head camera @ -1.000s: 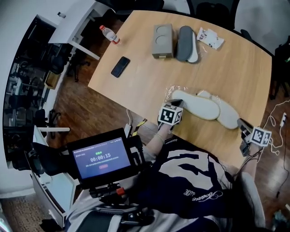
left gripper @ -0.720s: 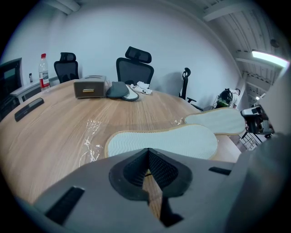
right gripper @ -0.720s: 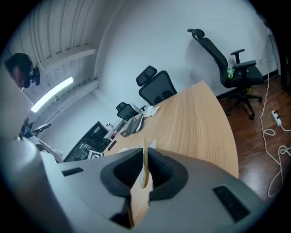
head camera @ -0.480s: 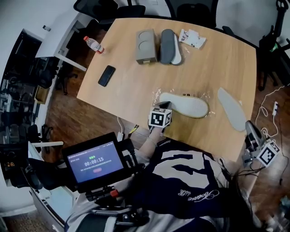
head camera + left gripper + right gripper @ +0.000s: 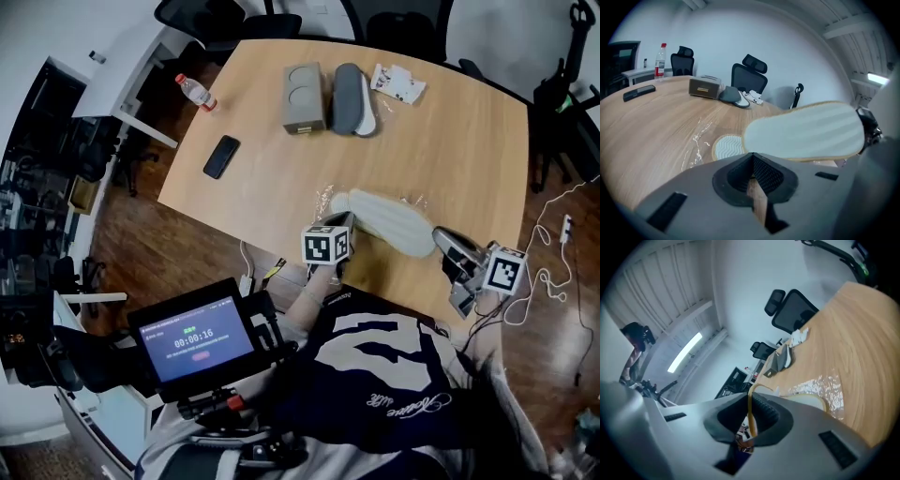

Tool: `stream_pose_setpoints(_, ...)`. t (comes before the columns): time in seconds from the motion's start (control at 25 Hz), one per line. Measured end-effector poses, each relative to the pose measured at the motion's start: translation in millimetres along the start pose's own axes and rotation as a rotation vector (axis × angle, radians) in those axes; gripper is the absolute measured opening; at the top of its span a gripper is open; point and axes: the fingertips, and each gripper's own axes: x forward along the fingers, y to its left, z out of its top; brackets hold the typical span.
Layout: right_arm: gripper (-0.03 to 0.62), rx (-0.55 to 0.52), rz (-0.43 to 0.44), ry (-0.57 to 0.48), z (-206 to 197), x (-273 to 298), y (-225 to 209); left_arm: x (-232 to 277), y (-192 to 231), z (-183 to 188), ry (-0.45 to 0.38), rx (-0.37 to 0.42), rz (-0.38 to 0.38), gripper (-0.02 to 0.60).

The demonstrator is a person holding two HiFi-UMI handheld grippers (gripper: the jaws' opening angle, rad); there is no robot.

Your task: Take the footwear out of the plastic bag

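Observation:
A white slipper [image 5: 389,218] hangs sole-up just above the table, and my right gripper [image 5: 439,240] is shut on the thin tan rim [image 5: 750,414] at its right end. Beneath it a second slipper [image 5: 727,146] with a wavy sole lies inside the clear plastic bag [image 5: 697,140]. My left gripper [image 5: 344,221] sits at the bag's left end near the front edge of the table. Its jaws are shut, pinching the clear film, which is hard to make out. In the left gripper view the raised slipper [image 5: 806,132] floats over the bagged one.
At the far side of the wooden table [image 5: 469,141] lie a grey box [image 5: 305,97], a pair of grey slippers [image 5: 349,97] and a small packet [image 5: 397,81]. A black phone [image 5: 221,157] and a water bottle [image 5: 195,92] are at the left. Office chairs stand beyond.
The right gripper took a slipper by its end, drew it out to the right, then carried it back left over the bag. The left gripper stayed at the bag's left end.

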Motion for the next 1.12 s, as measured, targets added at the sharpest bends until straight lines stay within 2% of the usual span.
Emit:
stream_pose_setpoints(0.16,0.025,0.119,-0.089,-0.017,-13,21,-50,-18,9,-1,-0.014,0.024,0.011,0.003)
stream_pose_setpoints(0.2,0.026,0.131,-0.135,-0.005,-17,22,-63,-21,11,0,-0.021,0.029,0.01,0.003)
stream_pose_setpoints(0.24,0.028,0.134,-0.217,0.025,-23,18,-78,-24,12,1,-0.03,0.033,0.009,0.003)
stream_pose_setpoints(0.32,0.032,0.109,-0.408,0.099,-37,3,-113,-28,9,3,-0.042,0.04,0.002,0.003)
stream_pose_setpoints(0.44,0.037,0.062,-0.518,0.136,-45,-4,-141,-31,3,5,-0.047,0.048,-0.023,0.003)
stream_pose_setpoints(0.56,0.04,0.011,-0.633,0.15,-55,-2,-150,-40,6,7,-0.042,0.067,-0.054,0.003)
stream_pose_setpoints(0.6,0.065,-0.014,-0.665,0.161,-59,-1,-151,-42,8,8,-0.043,0.073,-0.065,0.003)
stream_pose_setpoints(0.64,0.151,-0.035,-0.688,0.168,-61,0,-151,-43,7,9,-0.048,0.079,-0.077,0.003)
stream_pose_setpoints(0.68,0.196,-0.047,-0.703,0.162,-62,0,-150,-44,6,12,-0.055,0.085,-0.089,0.003)
stream_pose_setpoints(0.84,0.195,-0.072,-0.759,0.045,-54,-11,-138,-51,-7,22,-0.092,0.121,-0.133,0.003)
stream_pose_setpoints(0.92,0.193,-0.098,-0.761,0.009,-52,-15,-123,-55,-19,26,-0.113,0.125,-0.159,0.003)
stream_pose_setpoints(1.12,0.172,-0.174,-0.66,-0.04,-55,-19,-80,-67,-62,22,-0.164,0.126,-0.212,0.003)
